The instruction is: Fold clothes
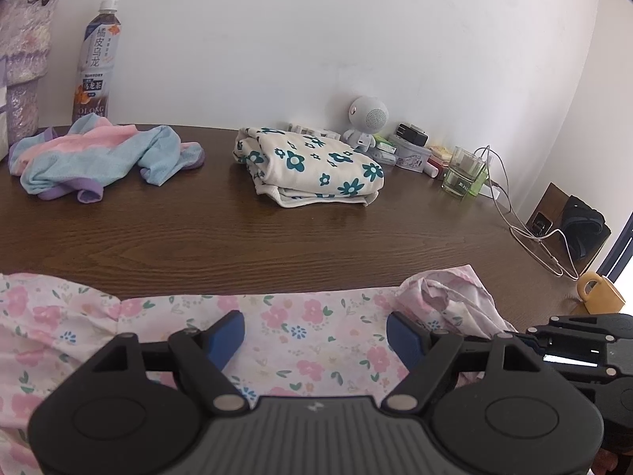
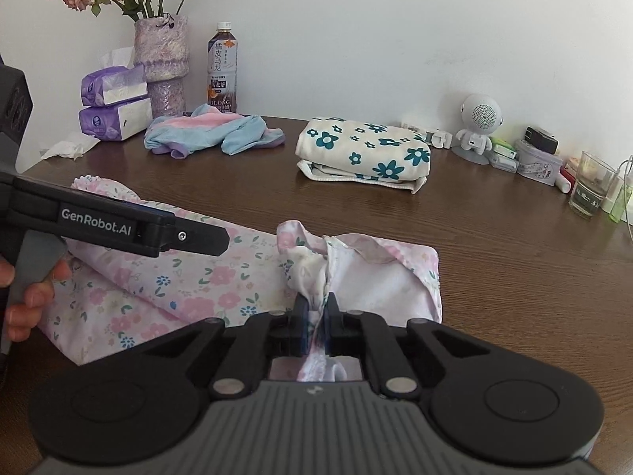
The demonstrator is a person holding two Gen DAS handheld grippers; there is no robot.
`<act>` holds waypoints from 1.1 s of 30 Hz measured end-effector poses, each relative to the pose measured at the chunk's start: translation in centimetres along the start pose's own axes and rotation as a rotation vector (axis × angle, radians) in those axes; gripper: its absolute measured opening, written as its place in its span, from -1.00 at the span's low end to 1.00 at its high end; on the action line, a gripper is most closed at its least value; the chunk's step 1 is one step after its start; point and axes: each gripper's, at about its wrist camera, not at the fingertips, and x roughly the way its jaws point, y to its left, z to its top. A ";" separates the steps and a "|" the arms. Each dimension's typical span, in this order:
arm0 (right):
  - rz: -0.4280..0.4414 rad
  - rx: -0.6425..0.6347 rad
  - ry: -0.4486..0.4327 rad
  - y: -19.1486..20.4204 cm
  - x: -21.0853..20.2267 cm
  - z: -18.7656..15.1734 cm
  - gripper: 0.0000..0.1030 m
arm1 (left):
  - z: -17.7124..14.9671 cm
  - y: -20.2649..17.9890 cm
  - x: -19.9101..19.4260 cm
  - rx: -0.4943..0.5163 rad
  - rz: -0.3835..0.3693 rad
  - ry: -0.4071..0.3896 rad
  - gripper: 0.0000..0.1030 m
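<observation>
A pink floral garment lies at the near edge of the brown table; it also shows in the right wrist view. My left gripper is open, its blue pads above the cloth, nothing between them. My right gripper is shut on a bunched fold of the pink floral garment at its right end. The left gripper shows from the side at the left of the right wrist view. A folded cream garment with teal flowers and a crumpled pink-and-blue garment lie farther back.
Along the back wall stand a tea bottle, a vase of dried flowers, tissue packs, a small white robot speaker, small boxes, and a glass. White cables trail off the right edge.
</observation>
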 end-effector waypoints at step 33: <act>0.037 0.365 -0.152 -9.0 -4.1 -4.3 -0.34 | -0.4 -9.9 -2.1 0.273 -0.139 -0.116 0.10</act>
